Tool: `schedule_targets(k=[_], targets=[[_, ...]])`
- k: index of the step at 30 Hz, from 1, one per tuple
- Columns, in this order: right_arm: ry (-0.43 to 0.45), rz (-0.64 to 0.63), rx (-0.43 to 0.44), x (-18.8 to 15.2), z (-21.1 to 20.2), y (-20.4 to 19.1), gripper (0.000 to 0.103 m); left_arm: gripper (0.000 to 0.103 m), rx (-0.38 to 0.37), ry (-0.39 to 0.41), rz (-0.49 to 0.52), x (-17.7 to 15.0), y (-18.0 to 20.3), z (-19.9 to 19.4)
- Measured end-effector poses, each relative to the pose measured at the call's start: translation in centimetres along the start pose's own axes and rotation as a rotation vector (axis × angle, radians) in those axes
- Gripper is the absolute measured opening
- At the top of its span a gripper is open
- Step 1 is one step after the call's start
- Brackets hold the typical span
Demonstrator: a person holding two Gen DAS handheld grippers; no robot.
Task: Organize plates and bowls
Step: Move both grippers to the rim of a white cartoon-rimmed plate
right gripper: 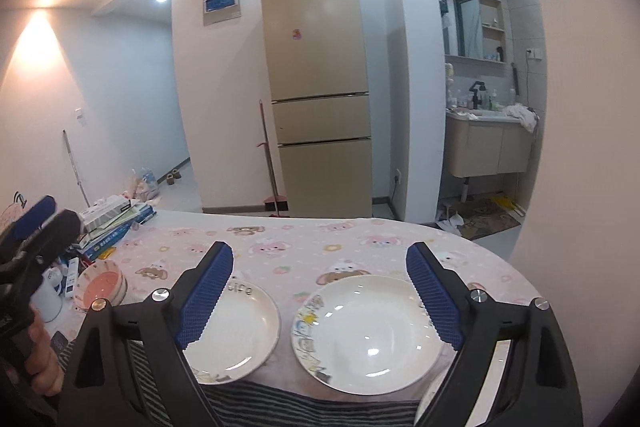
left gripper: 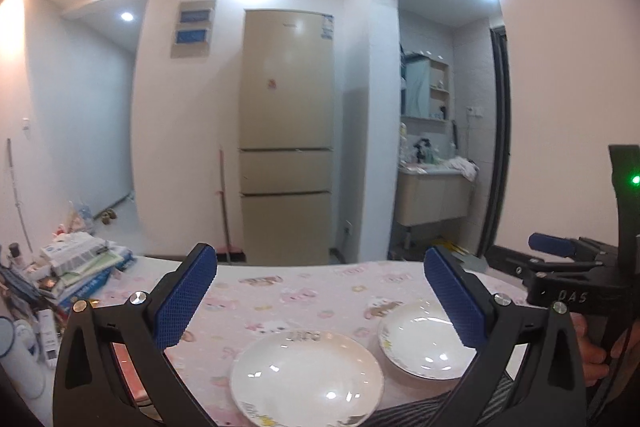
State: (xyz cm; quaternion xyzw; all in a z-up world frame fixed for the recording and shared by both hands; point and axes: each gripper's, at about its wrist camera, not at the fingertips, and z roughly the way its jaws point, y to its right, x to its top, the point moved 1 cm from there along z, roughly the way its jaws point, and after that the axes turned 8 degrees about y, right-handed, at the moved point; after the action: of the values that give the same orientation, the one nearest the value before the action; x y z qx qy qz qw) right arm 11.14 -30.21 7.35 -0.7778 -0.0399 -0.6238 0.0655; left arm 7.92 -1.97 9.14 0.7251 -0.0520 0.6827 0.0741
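Note:
Two white plates lie side by side on the pink cartoon tablecloth, near its front edge. The left plate has lettering on its far rim. The right plate has cartoon prints on its left rim. A small pink bowl sits further left. My left gripper hovers open above the plates with nothing between its blue pads. My right gripper is open too, over the right plate and holding nothing. Each gripper shows at the edge of the other's view.
A pile of books and boxes crowds the table's left end, with a white mug beside it. A tall beige fridge and a broom stand beyond the far edge. Striped clothing lies along the near edge.

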Motion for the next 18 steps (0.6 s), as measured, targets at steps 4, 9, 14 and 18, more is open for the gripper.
schedule_targets(k=[4, 9, 14, 18], targets=[[-0.041, 0.017, -0.021, -0.3, -0.2, 3.3, 0.090, 0.103, -0.075, -0.070, -0.003, -0.7, 2.3, 2.7], [-0.178, 0.065, 0.028, -1.2, 2.5, 7.4, 0.089, 0.103, -0.125, -0.204, -0.005, -3.1, 4.8, 6.6], [-0.388, 0.166, 0.078, -4.8, 7.5, 11.2, 0.074, 0.099, -0.171, -0.482, -0.068, -7.9, 5.9, 11.8], [-0.465, 0.193, 0.110, -7.5, 9.8, 12.4, 0.074, 0.081, -0.194, -0.673, -0.192, -10.9, 5.9, 14.4]])
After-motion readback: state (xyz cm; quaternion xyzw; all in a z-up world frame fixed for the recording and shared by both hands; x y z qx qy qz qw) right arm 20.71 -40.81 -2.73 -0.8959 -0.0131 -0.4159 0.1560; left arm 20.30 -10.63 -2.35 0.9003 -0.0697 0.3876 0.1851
